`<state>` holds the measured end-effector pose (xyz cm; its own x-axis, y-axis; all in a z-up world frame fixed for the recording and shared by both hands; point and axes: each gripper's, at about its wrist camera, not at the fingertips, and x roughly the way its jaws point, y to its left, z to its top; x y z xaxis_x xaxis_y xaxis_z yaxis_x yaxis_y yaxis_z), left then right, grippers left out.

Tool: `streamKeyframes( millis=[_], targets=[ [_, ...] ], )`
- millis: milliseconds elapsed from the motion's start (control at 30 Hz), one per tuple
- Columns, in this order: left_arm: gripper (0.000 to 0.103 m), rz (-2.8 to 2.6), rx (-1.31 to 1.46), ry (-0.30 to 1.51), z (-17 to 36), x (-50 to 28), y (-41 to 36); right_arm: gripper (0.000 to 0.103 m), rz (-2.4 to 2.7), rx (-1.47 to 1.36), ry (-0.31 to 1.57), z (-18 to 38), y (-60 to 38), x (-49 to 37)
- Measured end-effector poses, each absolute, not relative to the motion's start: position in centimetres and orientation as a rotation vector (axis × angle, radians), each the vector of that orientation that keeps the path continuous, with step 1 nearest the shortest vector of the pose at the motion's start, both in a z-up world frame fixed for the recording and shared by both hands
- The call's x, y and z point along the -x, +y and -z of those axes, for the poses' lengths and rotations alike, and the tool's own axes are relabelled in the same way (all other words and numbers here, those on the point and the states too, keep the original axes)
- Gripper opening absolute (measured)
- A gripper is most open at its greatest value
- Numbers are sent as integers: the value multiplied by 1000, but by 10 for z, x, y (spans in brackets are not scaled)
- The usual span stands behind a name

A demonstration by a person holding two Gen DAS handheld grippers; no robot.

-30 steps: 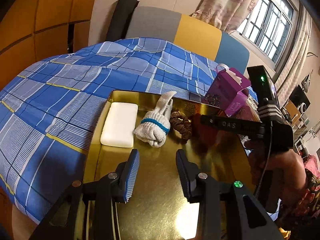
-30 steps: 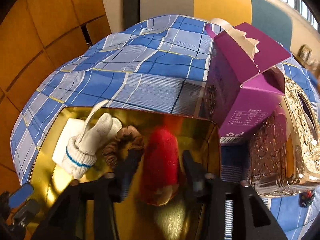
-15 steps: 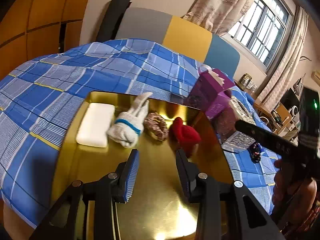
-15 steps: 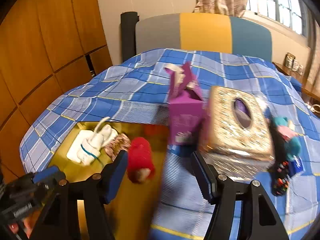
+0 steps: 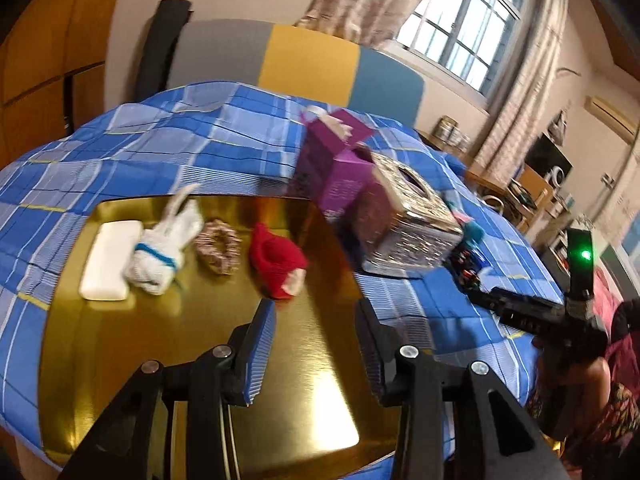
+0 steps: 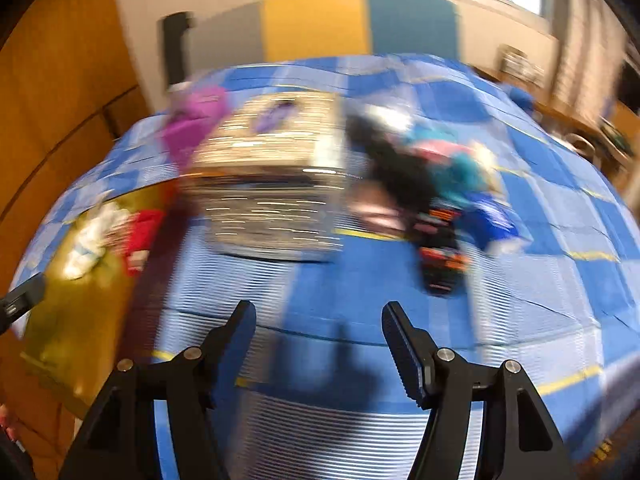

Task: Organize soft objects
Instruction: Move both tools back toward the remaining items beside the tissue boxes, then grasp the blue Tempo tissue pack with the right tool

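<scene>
Right gripper [image 6: 318,344] heads for the pile of soft things [image 6: 436,184] on the checked bedspread [image 6: 560,288]; the blurred view risks a misjudged grab.

It hovers wide and empty, tipped down. Left gripper [image 5: 316,344], also spread and empty, hangs over the gold tray [image 5: 192,352], where the red hat [image 5: 278,260] lies.

Bare gold tray [image 5: 280,420] lies open ahead; purple carton [image 5: 340,176] and tissue box [image 5: 408,216] crowd its right edge.
</scene>
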<state>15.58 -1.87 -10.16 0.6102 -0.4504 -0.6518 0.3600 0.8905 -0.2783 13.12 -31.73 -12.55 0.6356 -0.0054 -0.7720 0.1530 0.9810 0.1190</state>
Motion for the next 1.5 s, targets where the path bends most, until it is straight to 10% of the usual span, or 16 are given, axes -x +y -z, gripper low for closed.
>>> streamKeyframes(
  millis=[1500],
  targets=[
    [41, 705, -162, 896, 122, -130, -200, 84, 154, -127, 1036, 172, -494, -243]
  ],
)
